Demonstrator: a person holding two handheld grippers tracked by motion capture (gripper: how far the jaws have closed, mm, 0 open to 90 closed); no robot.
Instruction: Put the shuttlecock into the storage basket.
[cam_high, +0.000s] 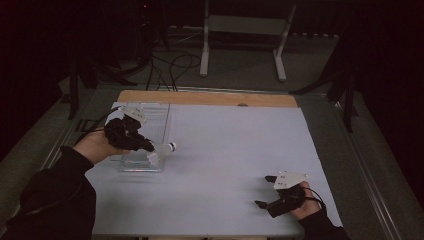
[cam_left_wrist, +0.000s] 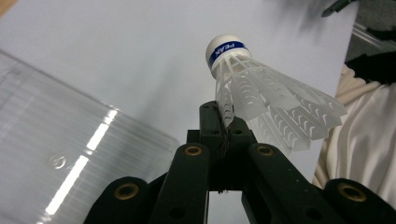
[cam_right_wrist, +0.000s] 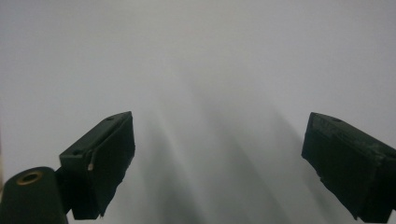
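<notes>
Left tool: jaws clamped on the skirt edge of the shuttlecock
Shuttlecock: held above the tabletop, cork pointing away, just beside the clear plastic box
Right tool: jaws spread wide, nothing between, low over bare tabletop

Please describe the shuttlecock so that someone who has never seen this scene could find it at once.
Look at the left side of the white table, where a clear plastic tray lies. At the tray's near right edge, the left gripper is shut on the shuttlecock, pinching its skirt. It is the one feathery white thing there, with a round white cap and a blue band.
</notes>
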